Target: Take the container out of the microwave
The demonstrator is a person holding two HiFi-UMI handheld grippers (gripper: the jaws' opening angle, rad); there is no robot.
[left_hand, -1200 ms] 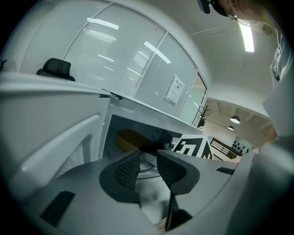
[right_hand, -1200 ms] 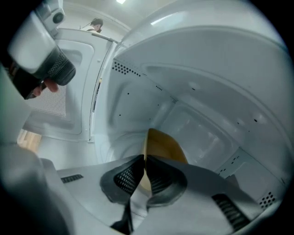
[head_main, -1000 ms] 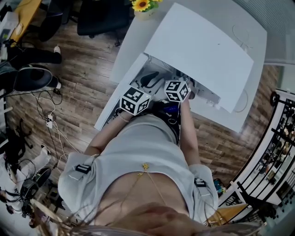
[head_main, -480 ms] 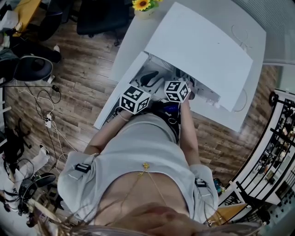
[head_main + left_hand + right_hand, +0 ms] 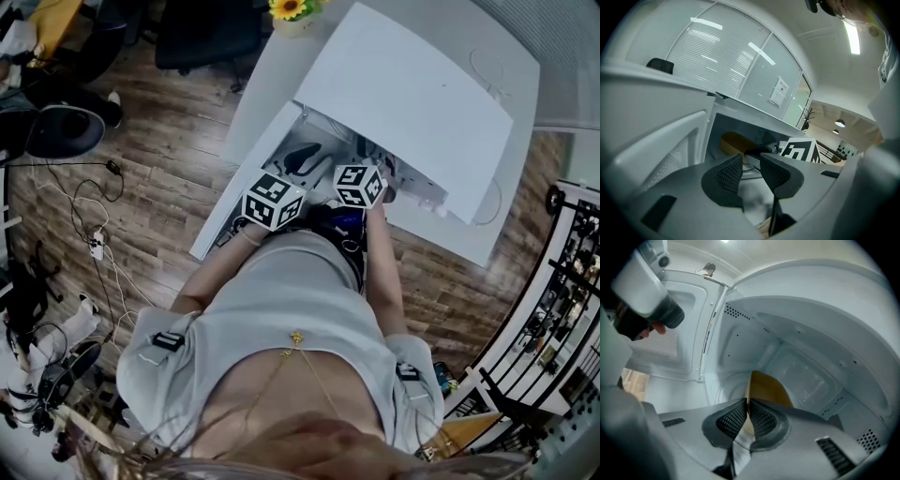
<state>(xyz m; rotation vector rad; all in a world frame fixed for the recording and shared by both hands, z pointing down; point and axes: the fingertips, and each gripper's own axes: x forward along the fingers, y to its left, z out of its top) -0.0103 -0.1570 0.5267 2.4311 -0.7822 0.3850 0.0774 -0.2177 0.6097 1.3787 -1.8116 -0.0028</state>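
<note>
Firstly, in the head view, the white microwave (image 5: 412, 103) stands on the counter (image 5: 267, 80) with its door (image 5: 253, 150) swung open to the left. What lies inside cannot be made out from above.

Next, in the left gripper view, the left gripper (image 5: 751, 164) is seen with its jaws apart and nothing between them, held at the mouth of the cavity. The tan container (image 5: 733, 142) sits inside, toward the far left.

Lastly, in the right gripper view, the right gripper (image 5: 747, 414) is clamped on the container's near rim, and only a thin edge is pinched.

Trouble is most likely to come from that narrow hold. If the container is drawn out by one edge, it could pivot downward, slip free or spill. The unsupported far side might also be caught on the cavity's front lip. No support is given by the open left gripper, and the two grippers could be knocked together in the cramped opening.
</note>
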